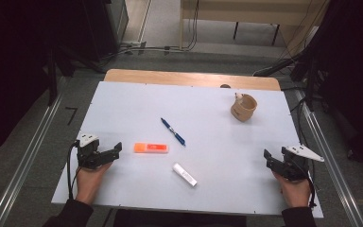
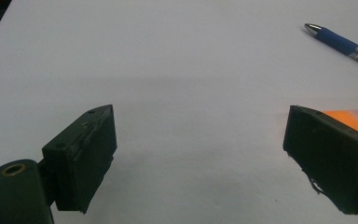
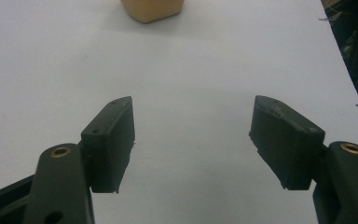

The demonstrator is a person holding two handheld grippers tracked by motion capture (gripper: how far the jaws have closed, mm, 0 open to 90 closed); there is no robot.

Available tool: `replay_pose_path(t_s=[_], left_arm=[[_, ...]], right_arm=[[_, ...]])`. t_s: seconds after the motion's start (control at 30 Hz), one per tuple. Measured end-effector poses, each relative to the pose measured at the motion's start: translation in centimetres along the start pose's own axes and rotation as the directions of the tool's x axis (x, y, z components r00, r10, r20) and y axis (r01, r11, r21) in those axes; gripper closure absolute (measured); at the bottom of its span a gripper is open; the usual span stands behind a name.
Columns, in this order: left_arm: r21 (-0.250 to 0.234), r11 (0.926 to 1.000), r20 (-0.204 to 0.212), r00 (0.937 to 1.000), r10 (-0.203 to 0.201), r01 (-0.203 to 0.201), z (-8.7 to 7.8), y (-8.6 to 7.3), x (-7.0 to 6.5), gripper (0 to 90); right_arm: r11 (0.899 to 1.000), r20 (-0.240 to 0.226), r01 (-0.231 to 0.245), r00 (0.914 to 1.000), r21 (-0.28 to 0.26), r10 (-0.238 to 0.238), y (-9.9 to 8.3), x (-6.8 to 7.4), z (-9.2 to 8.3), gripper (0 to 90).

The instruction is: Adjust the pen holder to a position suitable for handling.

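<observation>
The flat orange plastic marker (image 1: pixel 151 148) is lying just right of the left tool (image 1: pixel 116 150), whose jaws are gaping wide and empty; the right tool (image 1: pixel 268 157) is likewise gaping over the white desk (image 1: pixel 208 109), grey floor (image 1: pixel 38 156) surrounding.

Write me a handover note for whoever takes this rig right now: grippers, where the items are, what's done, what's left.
Left gripper: open, nothing between the jaws, resting at the near left of the table.
Right gripper: open, nothing held, at the near right edge.
Orange marker: flat on the table just beside the left gripper's tips, not touched.
Blue pen: lying mid-table, beyond the marker.
White tube: lying near the front, centre.
Tan cup: far right, ahead of the right gripper.
Done: nothing visibly picked up or placed.
Left: everything; probably the loose items go into the cup, the marker being nearest.
</observation>
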State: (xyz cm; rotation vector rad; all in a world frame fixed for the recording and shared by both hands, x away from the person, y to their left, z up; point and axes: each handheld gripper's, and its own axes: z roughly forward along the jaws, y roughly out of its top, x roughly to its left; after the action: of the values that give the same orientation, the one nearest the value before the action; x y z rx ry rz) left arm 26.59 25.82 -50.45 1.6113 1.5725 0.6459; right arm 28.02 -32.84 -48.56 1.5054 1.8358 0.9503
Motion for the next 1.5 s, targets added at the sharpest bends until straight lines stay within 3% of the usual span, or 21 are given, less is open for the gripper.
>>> replay_pose_path(t_s=[0.3,0.43,0.47,0.7,1.1,1.3,1.5], left_arm=[[-0.031,0.9995,-0.019,0.9998,0.009,-0.010,-0.6,0.1,-0.2,10.2],[-0.034,0.9994,-0.018,0.9998,0.011,-0.011,-0.6,0.1,-0.3,10.0],[-0.033,0.9994,-0.018,0.9998,0.010,-0.011,-0.6,0.1,-0.3,9.8],[-0.034,0.9994,-0.016,0.9998,0.011,-0.011,-0.6,0.1,-0.3,9.8],[-0.029,0.9995,-0.016,0.9998,0.013,-0.013,-0.5,0.1,-0.3,9.9],[-0.027,0.9996,-0.012,0.9999,0.009,-0.009,-0.3,0.2,-0.3,10.0],[-0.022,0.9997,-0.011,0.9999,0.013,-0.013,-0.2,0.1,-0.2,10.0]], right_arm=[[1.000,-0.018,0.013,0.9997,-0.017,-0.014,0.5,0.2,-0.1,27.6],[0.999,-0.021,0.015,0.9997,-0.034,-0.016,1.1,0.3,0.2,23.5],[0.999,-0.017,0.020,0.9996,-0.031,-0.020,1.5,0.4,0.6,19.0],[0.999,-0.017,0.026,0.9995,-0.044,-0.026,2.9,0.8,1.5,16.2],[0.996,-0.021,0.034,0.9991,-0.081,-0.036,6.6,2.2,4.4,17.7],[0.994,-0.047,0.045,0.9976,-0.096,-0.050,9.2,3.5,6.5,21.3],[0.989,-0.049,0.111,0.9921,-0.095,-0.116,11.3,5.3,8.5,28.2]])
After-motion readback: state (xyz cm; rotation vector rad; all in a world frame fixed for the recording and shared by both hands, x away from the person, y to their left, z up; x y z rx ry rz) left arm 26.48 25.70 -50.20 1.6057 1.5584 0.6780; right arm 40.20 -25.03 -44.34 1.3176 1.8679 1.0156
